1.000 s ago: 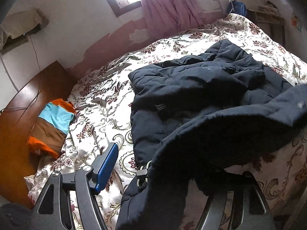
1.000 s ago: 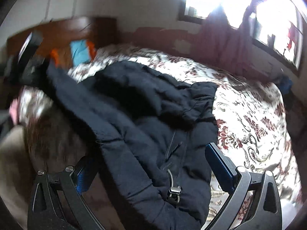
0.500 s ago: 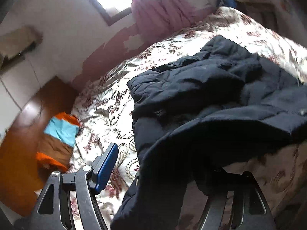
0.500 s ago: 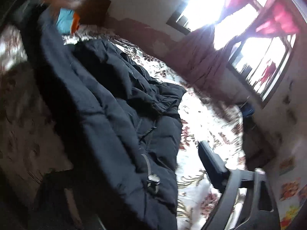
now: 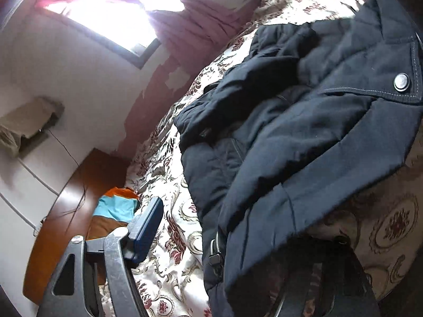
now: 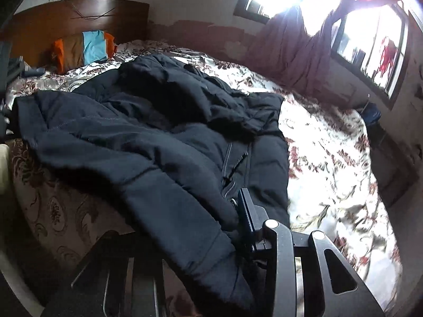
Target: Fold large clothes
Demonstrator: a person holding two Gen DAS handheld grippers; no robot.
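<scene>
A bedspread [image 6: 330, 163] with a white ground and dark red flowers covers the bed. At the head of the bed stands a brown wooden headboard [image 6: 79, 15], and a thin cable runs across it. A pillow [image 6: 84, 47] in orange, brown and light blue leans against the headboard. A pink curtain [image 6: 293, 52] hangs bunched between 2 bright windows [image 6: 370, 39]. On the wall [image 5: 92, 79] under the window the paint is peeling. A dark blue bag [image 6: 371, 112] lies at the far corner of the bed.
</scene>
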